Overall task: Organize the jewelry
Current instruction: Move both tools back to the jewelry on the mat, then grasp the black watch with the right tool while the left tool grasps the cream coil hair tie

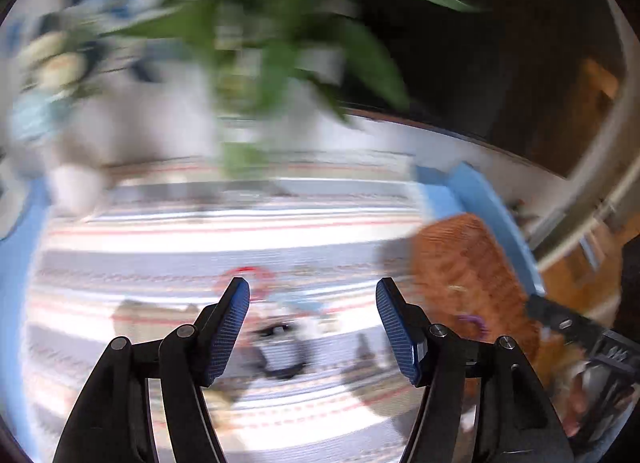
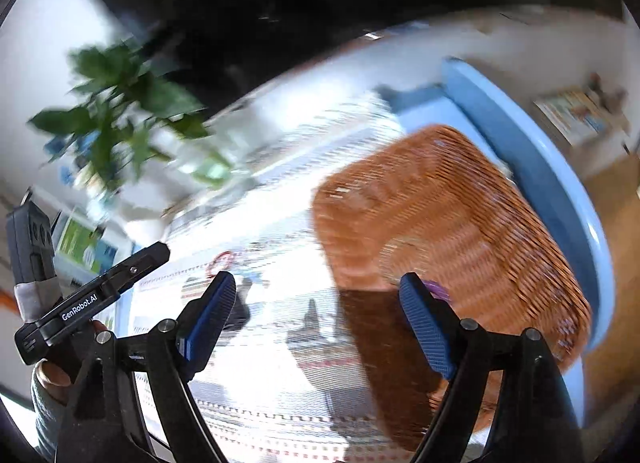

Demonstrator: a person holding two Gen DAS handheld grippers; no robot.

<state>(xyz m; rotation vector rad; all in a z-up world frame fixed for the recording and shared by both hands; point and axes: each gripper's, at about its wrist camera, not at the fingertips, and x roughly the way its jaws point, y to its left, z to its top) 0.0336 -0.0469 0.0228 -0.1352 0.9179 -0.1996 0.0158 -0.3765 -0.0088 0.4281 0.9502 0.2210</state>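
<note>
2 grippers: both aim down at a striped cloth [image 1: 168, 231] on a blue table [image 2: 540, 167]; both views are smeared by motion.
Left gripper [image 1: 313, 321]: jaws stand apart, nothing between the pads; its dark body also shows at the left edge of the right wrist view, held in a hand [image 2: 52, 377].
Right gripper [image 2: 318, 321]: jaws stand wide apart, nothing between the pads.
Jewelry on cloth: a red ring-shaped piece [image 1: 248, 275] and several small blurred pieces [image 1: 280, 337] lie just beyond the left fingertips; their kinds cannot be told.
Wicker basket [image 2: 452, 223]: sits at the right end of the cloth, its long axis running away from the camera along the table edge; a small purple item [image 2: 438, 290] lies in it beside the right gripper's right finger.
Deciding relation: judged from both views, the loose pieces lie ahead of the left gripper and the basket lies to their right, nearer the right gripper.
Background: a green plant [image 2: 116, 103] stands beyond the cloth.
</note>
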